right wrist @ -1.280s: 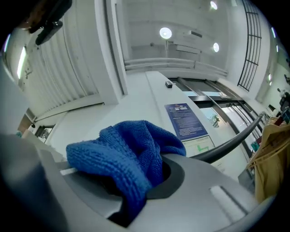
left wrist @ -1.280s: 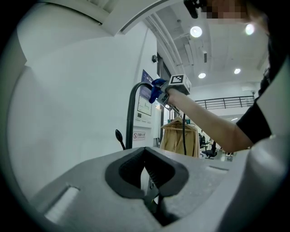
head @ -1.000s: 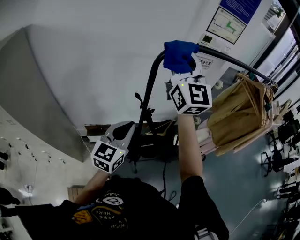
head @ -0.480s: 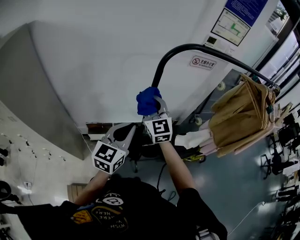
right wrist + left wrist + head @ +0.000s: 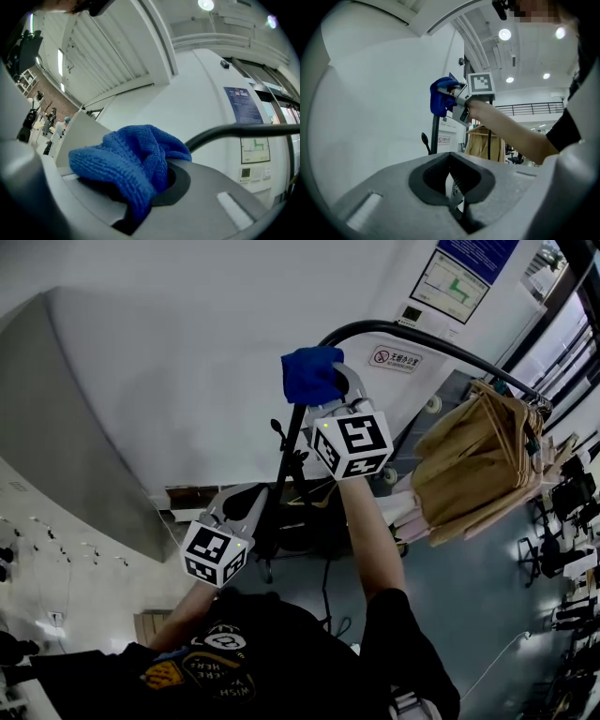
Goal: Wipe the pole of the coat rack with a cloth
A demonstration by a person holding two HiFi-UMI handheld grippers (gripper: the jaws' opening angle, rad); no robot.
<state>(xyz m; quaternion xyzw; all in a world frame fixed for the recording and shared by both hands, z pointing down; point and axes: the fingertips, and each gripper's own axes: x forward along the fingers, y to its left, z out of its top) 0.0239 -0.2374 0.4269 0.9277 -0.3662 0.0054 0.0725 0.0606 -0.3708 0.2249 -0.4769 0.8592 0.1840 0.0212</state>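
The coat rack's black pole (image 5: 293, 448) rises from the floor and bends over to the right along the top (image 5: 441, 341). My right gripper (image 5: 325, 390) is shut on a blue knitted cloth (image 5: 312, 373), which is pressed on the pole just below the bend. In the right gripper view the cloth (image 5: 132, 161) bulges out of the jaws, and the pole (image 5: 225, 131) runs off to the right behind it. My left gripper (image 5: 246, 497) hangs lower, near the pole's foot, its jaws shut on nothing (image 5: 457, 190). The left gripper view shows the cloth (image 5: 440, 97) against the pole (image 5: 435, 137).
Tan coats (image 5: 480, 463) hang from the rack's top bar at the right. A small black hook (image 5: 276, 435) sticks out of the pole. The white wall behind carries posted signs (image 5: 452, 283). A grey partition (image 5: 56, 418) stands at the left. Chairs (image 5: 562, 507) stand at far right.
The right gripper slid the cloth from the bend down the pole, then back up to just under the bend. The left gripper stayed where it was.
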